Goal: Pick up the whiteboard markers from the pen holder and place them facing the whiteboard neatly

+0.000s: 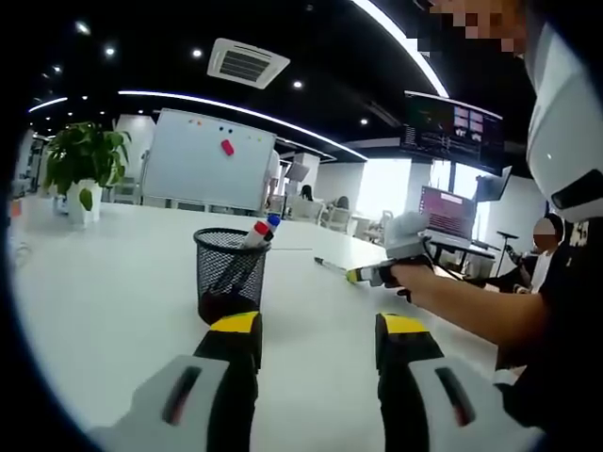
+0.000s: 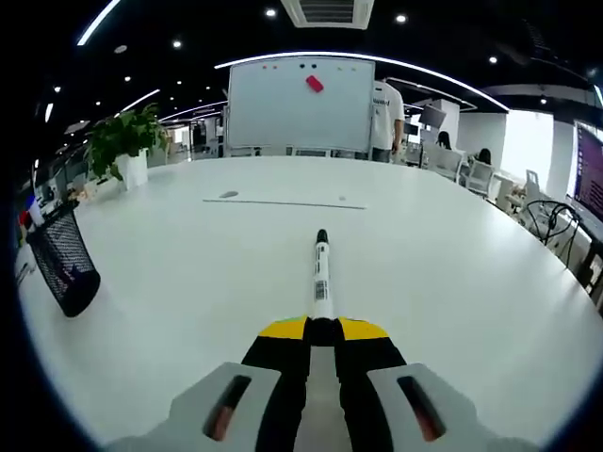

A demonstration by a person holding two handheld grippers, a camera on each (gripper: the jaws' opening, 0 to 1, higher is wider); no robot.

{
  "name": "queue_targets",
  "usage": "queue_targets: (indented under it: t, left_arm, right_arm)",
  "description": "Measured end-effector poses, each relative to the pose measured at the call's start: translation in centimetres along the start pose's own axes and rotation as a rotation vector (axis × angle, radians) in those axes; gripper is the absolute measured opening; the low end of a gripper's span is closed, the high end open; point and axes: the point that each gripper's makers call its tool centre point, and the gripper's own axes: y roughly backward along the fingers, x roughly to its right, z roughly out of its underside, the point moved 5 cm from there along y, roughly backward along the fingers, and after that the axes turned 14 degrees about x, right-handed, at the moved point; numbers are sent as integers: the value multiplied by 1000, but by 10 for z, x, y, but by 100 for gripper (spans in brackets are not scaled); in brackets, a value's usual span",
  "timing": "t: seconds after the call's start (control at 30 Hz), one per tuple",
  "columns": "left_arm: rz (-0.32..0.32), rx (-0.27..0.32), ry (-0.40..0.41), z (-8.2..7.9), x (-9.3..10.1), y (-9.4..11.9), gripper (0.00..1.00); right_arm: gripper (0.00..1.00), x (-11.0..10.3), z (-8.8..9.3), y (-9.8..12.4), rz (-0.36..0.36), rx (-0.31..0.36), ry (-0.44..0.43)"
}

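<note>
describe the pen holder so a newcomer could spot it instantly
On the big white table, between the potted plant and the person's hand, stands the pen holder. It is a black wire-mesh cup, upright, with a red-capped and a blue-capped marker poking from its rim.

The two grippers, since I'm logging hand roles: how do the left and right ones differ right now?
The left gripper stands open and empty, aimed at the mesh pen holder; the right gripper is shut on a marker pointing toward the whiteboard. The left hangs near the holder, the right over bare table. Both have yellow-tipped black jaws.
</note>
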Motion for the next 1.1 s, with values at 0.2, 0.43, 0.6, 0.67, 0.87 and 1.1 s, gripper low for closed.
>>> queue_targets:
  t: [0.2,0.43,0.6,0.67,0.87,1.1]
  left_arm:
    - [-3,-1,0,0,-1,1,50]
    - [-1,0,3,1,0,1,50]
    - [-1,1,7,1,-1,1,50]
    - [-1,3,12,1,-1,1,50]
    - [0,1,9,2,-1,1,50]
    - [2,1,4,1,-1,2,50]
  right_arm:
    - [14,0,0,-1,-2,1,-9]
    - [14,-1,0,0,1,1,-17]
    - [14,-1,0,0,-1,0,-22]
    - [14,-1,0,0,-2,0,-24]
    - [16,-2,0,0,-10,3,-41]
    - [16,-3,0,0,-12,1,-42]
